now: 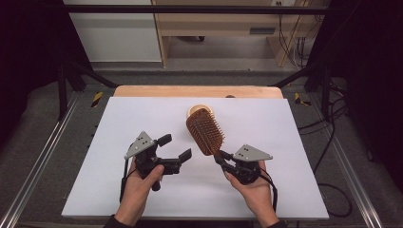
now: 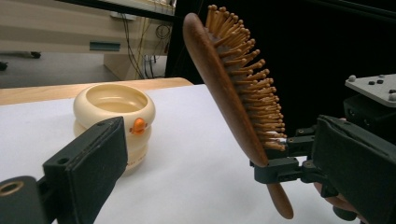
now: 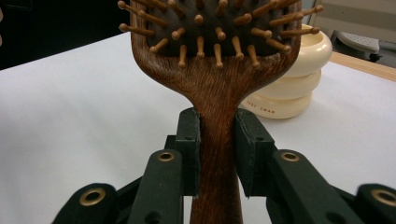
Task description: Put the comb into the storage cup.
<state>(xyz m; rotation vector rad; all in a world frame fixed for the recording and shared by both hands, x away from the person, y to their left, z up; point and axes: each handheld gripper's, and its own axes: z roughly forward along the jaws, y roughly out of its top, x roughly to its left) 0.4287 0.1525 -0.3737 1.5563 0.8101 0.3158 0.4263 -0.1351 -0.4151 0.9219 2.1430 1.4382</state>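
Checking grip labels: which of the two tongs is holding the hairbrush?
The right tongs, shut on the wooden hairbrush at its handle. The left tongs stand open with nothing between them.

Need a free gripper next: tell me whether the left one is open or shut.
Open: the left gripper has its jaws spread with nothing between them, beside the hairbrush.

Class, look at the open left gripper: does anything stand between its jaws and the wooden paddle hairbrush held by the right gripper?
Nothing visible does. The left gripper stands open beside the wooden paddle hairbrush, bare white table between them; the cream ringed cup sits behind.
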